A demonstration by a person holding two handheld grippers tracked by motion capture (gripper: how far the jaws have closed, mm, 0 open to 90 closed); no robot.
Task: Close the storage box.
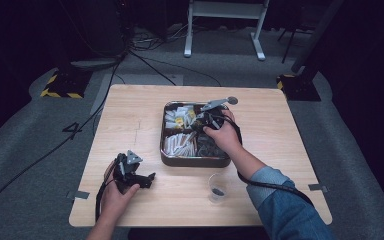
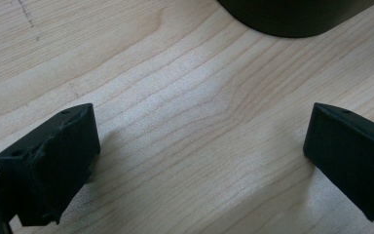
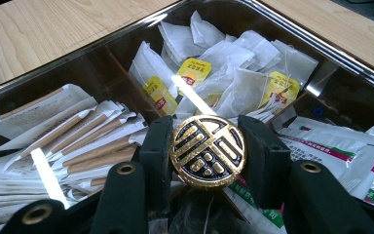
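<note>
The right gripper [image 3: 208, 152] is clamped on a round gold-and-black knob [image 3: 208, 151], one black jaw pressed to each side of it. The knob's flat face is turned up toward that gripper's camera; being round, it shows no long axis. Its face carries a raised gold pattern of bars and small blocks on black, like a stylised character, which I cannot read. What the knob is fixed to cannot be told from the right gripper view.

Just beyond the jaws lies the dark divided tray [image 3: 292, 34], and the gripper hangs over it. Straight ahead is a compartment of white tea bags [image 3: 233, 73] with yellow tags [image 3: 193, 69]; the tags bear a red-and-green mark too small to read. To the gripper's left is a compartment of paper-wrapped sticks [image 3: 78, 146], their long axes running roughly across the view, tilted slightly upward to the right. To its right are white sachets [image 3: 331, 146] with green and pink print, illegible.

In the high view the right gripper [image 1: 211, 120] sits over the tray [image 1: 195, 161] at the middle of the wooden table [image 1: 130, 110], with a small clear cup [image 1: 217, 188] near the tray's front edge.

The left gripper [image 2: 199, 161] rests low over bare table, jaws spread wide and holding nothing, the tray's dark wall [image 2: 292, 19] ahead of it.
</note>
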